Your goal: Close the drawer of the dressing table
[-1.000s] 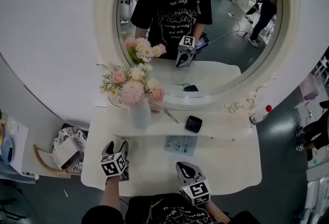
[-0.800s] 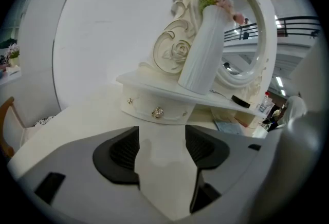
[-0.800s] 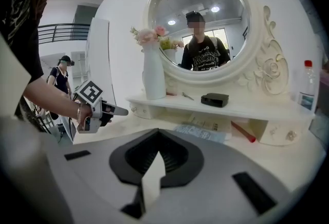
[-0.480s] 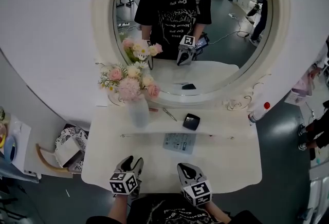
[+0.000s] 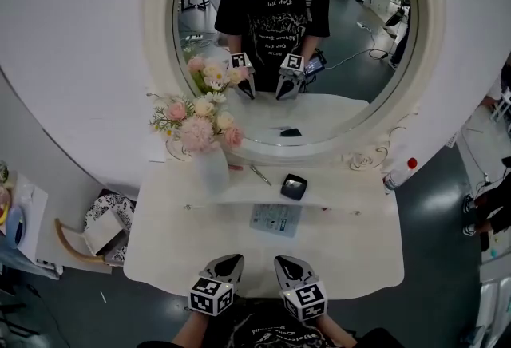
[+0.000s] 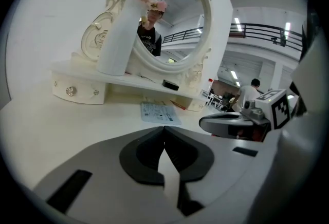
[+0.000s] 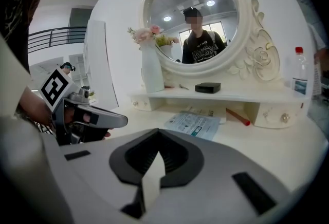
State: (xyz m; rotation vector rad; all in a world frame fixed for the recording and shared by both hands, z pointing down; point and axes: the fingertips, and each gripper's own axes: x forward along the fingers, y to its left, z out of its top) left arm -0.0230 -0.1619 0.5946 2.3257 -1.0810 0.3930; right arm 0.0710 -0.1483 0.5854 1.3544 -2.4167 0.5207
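Note:
The white dressing table fills the head view, and no open drawer shows on it. Small drawer fronts with crystal knobs sit flush under its raised shelf. My left gripper hovers over the front edge near the middle. Its jaws are closing and meet at the tips with nothing between them. My right gripper is just beside it on the right, shut and empty. Each gripper shows in the other's view, the right gripper and the left gripper.
A white vase of pink flowers, a black compact and a thin pen-like tool stand on the shelf below the round mirror. A printed leaflet lies on the tabletop. A red-capped bottle stands at the shelf's right end.
My left gripper has moved from the table's front left corner rightwards to beside the right gripper, and its jaws have gone from apart to shut. The right gripper has stayed put.

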